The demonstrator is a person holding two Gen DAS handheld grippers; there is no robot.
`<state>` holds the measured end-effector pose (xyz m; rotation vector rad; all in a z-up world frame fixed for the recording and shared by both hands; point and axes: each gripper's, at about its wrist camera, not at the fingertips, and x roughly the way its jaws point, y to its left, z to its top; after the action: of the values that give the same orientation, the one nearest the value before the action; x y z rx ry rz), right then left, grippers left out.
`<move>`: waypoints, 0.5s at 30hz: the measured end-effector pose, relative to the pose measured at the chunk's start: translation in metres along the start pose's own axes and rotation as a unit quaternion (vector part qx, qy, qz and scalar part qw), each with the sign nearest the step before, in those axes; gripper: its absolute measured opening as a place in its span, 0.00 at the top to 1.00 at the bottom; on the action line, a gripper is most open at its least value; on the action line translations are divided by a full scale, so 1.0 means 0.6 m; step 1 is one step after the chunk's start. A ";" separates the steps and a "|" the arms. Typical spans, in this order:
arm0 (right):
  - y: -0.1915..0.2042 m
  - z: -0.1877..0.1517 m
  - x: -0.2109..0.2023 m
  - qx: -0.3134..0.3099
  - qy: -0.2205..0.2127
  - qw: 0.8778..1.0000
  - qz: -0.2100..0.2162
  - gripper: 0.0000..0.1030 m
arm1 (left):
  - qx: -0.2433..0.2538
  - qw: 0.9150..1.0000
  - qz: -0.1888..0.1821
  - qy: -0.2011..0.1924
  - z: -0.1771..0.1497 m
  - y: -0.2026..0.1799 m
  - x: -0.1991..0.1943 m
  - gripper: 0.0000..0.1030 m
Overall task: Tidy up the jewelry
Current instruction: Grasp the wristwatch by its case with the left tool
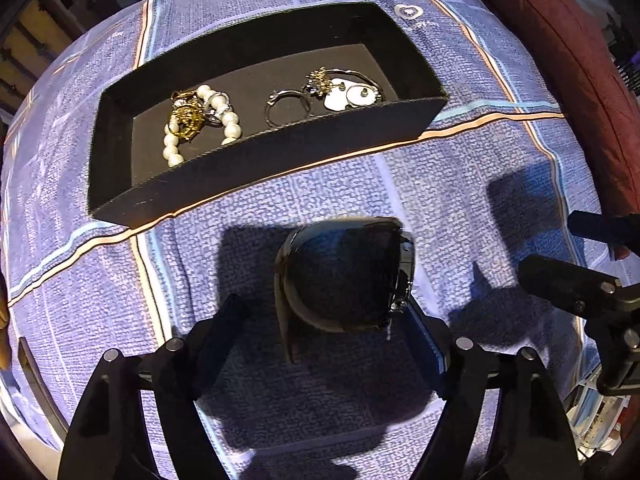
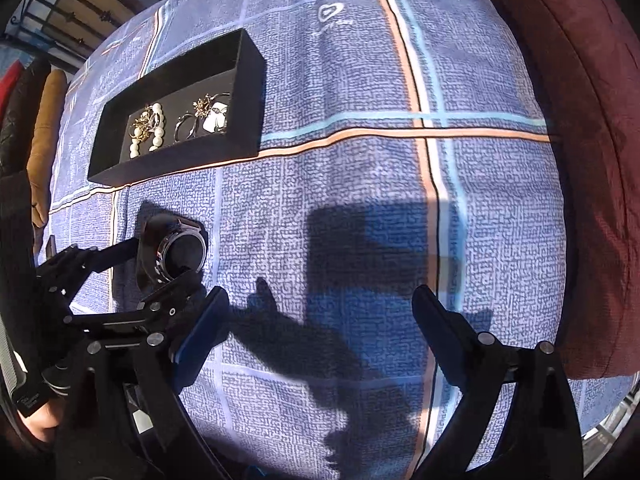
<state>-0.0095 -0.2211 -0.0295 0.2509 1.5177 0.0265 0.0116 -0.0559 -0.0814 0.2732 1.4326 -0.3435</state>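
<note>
The watch [image 1: 344, 276] sits clamped between the left gripper [image 1: 332, 320] fingers, dial facing right, held just short of the black tray's [image 1: 264, 160] near wall — the tray lies straight ahead. The right gripper [image 2: 320, 320] hovers well right of the tray, jaws spread wide, holding nothing.

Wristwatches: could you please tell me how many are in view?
1: a dark round-faced wristwatch between the left gripper fingers, outside the black rectangular tray; jewelry there might hide another.
</note>
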 end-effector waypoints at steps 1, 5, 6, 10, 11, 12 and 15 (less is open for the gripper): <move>0.003 0.000 0.001 -0.001 -0.001 1.000 -0.003 0.11 | -0.005 1.000 0.001 0.000 0.000 0.009 0.001 0.23; 0.016 0.009 0.001 -0.003 -0.009 1.000 -0.006 0.11 | -0.033 0.999 -0.021 0.008 -0.010 0.061 -0.008 0.18; 0.018 0.012 0.003 0.000 -0.011 1.000 -0.007 0.11 | -0.032 0.999 -0.034 0.007 -0.009 0.061 -0.011 0.18; 0.006 0.013 0.001 0.016 -0.011 1.000 -0.003 0.11 | -0.014 0.999 -0.052 -0.006 0.010 0.043 -0.019 0.16; 0.002 0.013 0.000 0.019 -0.012 1.000 -0.004 0.11 | -0.012 0.998 -0.056 -0.006 0.021 0.035 -0.017 0.16; -0.002 0.011 -0.002 0.022 -0.012 1.000 -0.004 0.11 | -0.008 0.999 -0.052 -0.006 0.028 0.028 -0.014 0.16; -0.022 0.005 -0.008 0.038 -0.014 0.999 -0.006 0.11 | -0.005 0.999 -0.039 -0.004 0.038 0.024 -0.002 0.16</move>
<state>-0.0086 -0.2353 -0.0268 0.3007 1.4936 -0.0441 0.0378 -0.0513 -0.0778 0.2084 1.4392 -0.4002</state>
